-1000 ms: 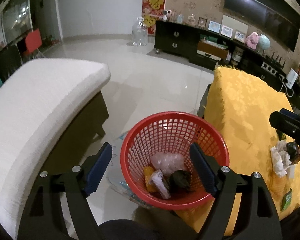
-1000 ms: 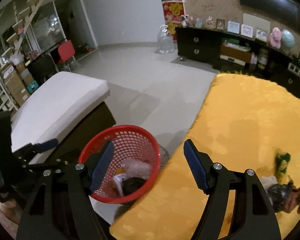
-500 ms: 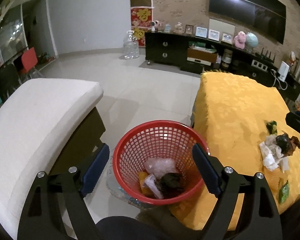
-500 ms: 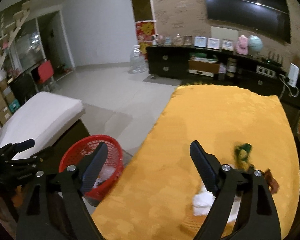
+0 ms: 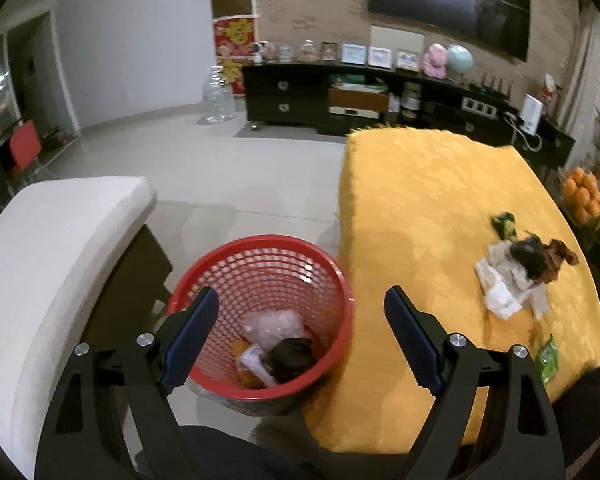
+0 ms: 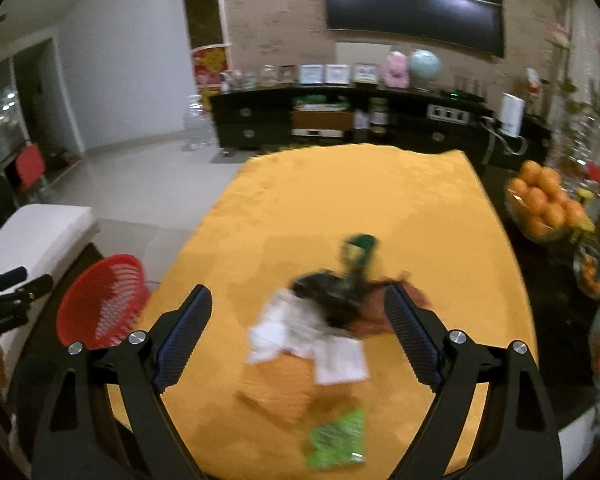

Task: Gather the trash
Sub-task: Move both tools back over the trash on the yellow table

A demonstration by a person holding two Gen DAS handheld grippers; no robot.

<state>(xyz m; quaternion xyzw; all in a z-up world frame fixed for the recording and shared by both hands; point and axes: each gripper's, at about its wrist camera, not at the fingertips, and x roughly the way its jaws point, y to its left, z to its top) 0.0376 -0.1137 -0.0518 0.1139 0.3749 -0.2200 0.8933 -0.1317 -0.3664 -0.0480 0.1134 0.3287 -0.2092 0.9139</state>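
The right gripper has just been opening; its jaws stand wide and empty above the trash pile on the yellow tablecloth. The left gripper gapes empty over the red basket, with the pile well off to its right.

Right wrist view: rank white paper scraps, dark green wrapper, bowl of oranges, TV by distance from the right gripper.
From the right gripper:
1. White paper scraps, between the open fingers, on the yellow tablecloth.
2. Dark green wrapper, just beyond.
3. Bowl of oranges, far right.
4. TV, back wall.
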